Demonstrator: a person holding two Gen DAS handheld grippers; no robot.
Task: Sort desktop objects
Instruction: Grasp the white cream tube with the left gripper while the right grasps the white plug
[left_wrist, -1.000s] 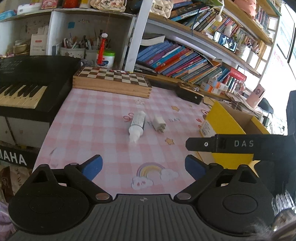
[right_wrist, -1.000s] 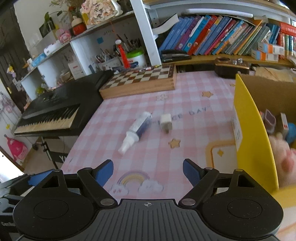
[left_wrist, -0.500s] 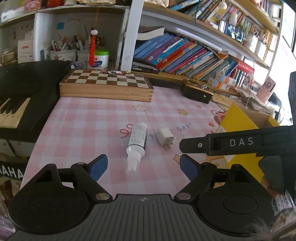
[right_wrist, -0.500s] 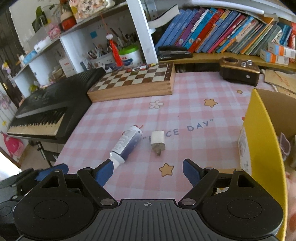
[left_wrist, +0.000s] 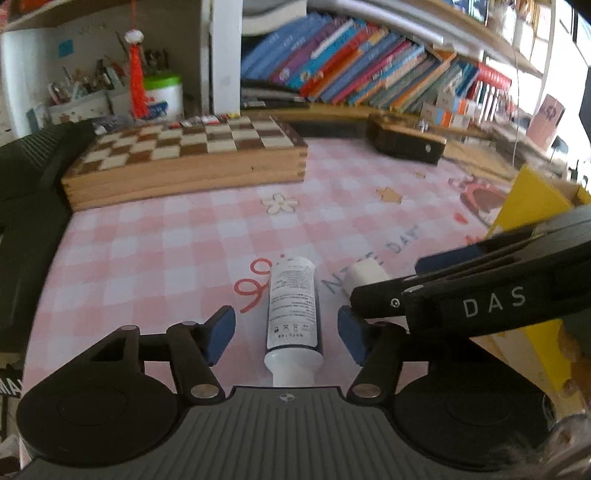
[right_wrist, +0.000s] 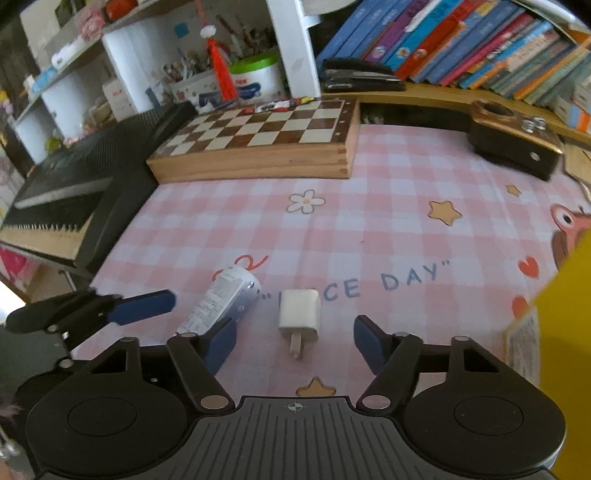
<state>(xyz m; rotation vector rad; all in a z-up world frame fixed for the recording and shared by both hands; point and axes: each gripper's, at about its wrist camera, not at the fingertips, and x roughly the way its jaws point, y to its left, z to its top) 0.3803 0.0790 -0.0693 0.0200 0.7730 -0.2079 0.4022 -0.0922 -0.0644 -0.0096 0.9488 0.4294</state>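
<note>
The left gripper (left_wrist: 284, 334) had just been closing, jaws still apart around one white tube (left_wrist: 293, 314) lying on the pink checked cloth (right_wrist: 369, 229), pads clear of it. The right gripper (right_wrist: 295, 341) had been closing too, jaws apart either side of one white plug (right_wrist: 299, 312), not touching it. Tube and plug lay side by side near one yellow box (left_wrist: 532, 203)
</note>
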